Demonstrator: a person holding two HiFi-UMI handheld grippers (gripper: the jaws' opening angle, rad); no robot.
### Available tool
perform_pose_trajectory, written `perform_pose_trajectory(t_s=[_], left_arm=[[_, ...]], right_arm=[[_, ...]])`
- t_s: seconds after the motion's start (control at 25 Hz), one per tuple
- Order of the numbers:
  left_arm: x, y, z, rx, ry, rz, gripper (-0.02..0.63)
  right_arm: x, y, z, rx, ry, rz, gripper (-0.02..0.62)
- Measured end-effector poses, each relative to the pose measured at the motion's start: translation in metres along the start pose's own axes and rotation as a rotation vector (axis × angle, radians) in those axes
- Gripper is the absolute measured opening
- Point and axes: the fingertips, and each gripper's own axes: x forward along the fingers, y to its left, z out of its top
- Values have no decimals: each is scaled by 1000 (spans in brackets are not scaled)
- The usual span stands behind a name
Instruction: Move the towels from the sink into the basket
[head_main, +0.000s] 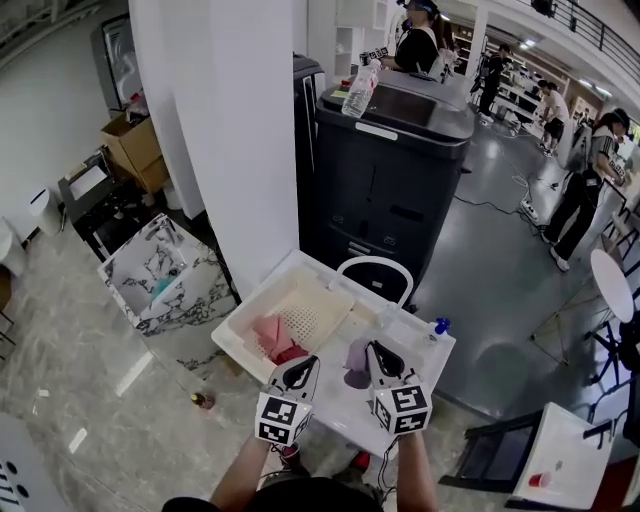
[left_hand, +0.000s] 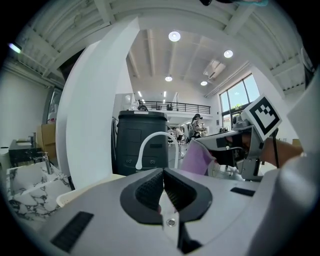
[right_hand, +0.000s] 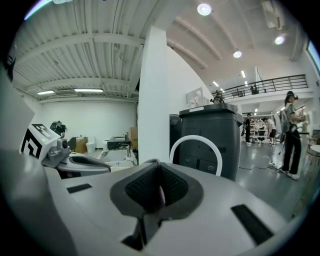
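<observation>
Gripping a lavender towel (head_main: 356, 362), the right gripper (head_main: 372, 350) has its jaws clamped shut on the cloth, above the tabletop (head_main: 415, 345) at 6 o'clock from the faucet (head_main: 375, 264). The left gripper (head_main: 303, 364) has its jaws pinched together too, with a sliver of pink between them, seemingly the pink towel (head_main: 268, 335) lying in the basket (head_main: 250, 303) at 10 o'clock. That one looks delivered. The lavender one needs carrying across, and I see no others waiting.

towels (head_main: 270, 335) (head_main: 291, 353) (head_main: 356, 362) 3 | grippers (head_main: 303, 364) (head_main: 374, 348) 2 | basket (head_main: 262, 300) 1 | faucet (head_main: 375, 262) 1
</observation>
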Motion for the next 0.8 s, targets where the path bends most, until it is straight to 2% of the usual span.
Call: perform_pose_trajectory(t_s=[0.36,0.8], left_arm=[[-19,34,15,15,-32,73,8],[-57,80,16,-10,-42,196,8]], right_arm=[[22,14,49,-24,-88,38,35],[69,57,95,-53,-156,155,35]])
